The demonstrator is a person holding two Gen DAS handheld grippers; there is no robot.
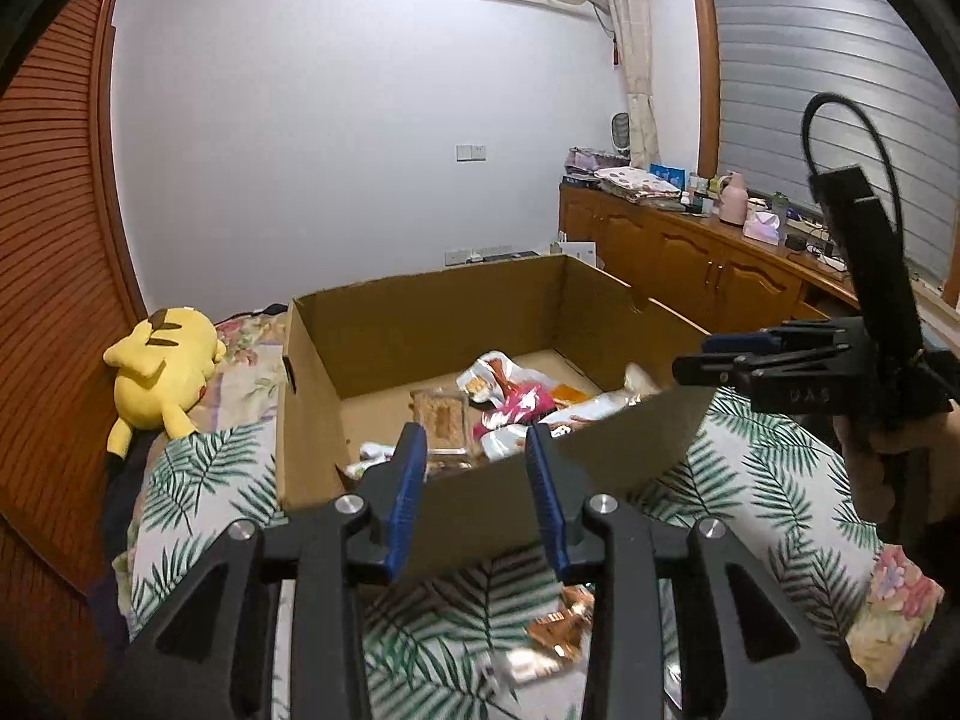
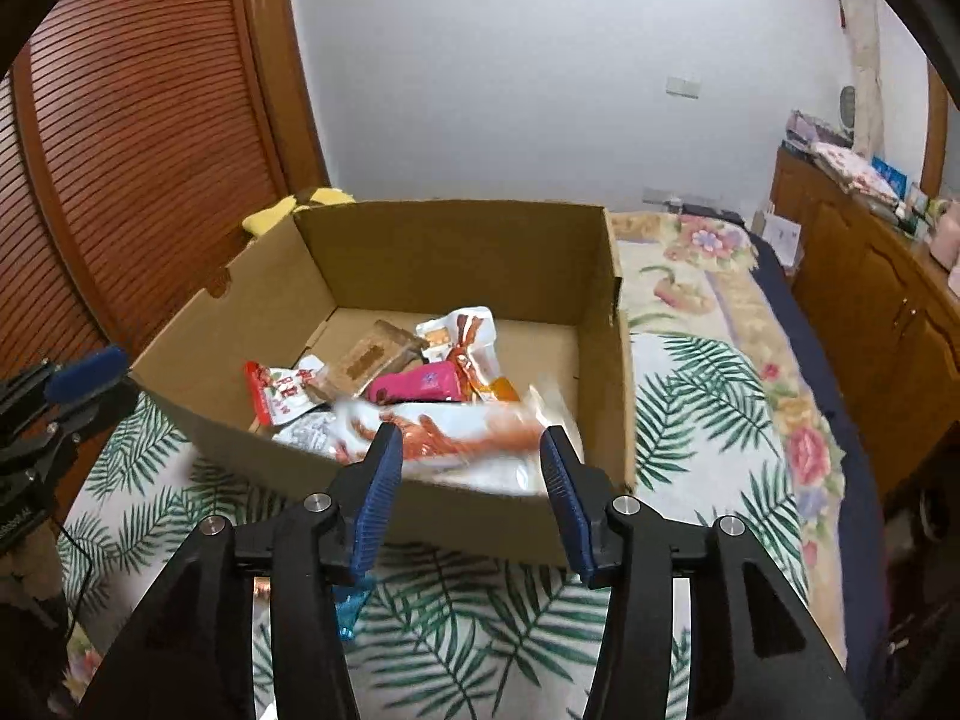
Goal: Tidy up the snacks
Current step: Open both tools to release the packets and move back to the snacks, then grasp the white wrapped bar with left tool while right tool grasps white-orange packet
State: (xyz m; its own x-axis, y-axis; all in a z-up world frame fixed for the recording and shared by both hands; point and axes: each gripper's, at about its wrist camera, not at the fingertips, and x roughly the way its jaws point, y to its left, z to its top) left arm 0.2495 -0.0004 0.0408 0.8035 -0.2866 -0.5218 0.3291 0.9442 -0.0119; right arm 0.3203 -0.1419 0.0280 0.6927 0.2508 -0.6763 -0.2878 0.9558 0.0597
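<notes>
A bed covered by a white sheet printed with green palm leaves [image 2: 690,396] is carrying everything here. An open brown cardboard box [image 2: 444,252] is sitting across the middle of the bed. A yellow plush toy [image 1: 159,372] is lying at the bed's far left edge against the slatted wooden doors. Inside the box, a heap of snack packets is lying along its near wall: a white packet with orange-red print [image 2: 456,438] is showing blurred at the top, and a pink packet [image 2: 420,387] is sitting just behind it. The left gripper [image 1: 477,468] is hovering before the box's near wall, jaws apart, nothing between them. The right gripper [image 2: 471,474] is gaping wider, pads clear of the blurred packet. A shiny copper-coloured wrapper [image 1: 561,630] is lying on the sheet near the bed's front edge.
</notes>
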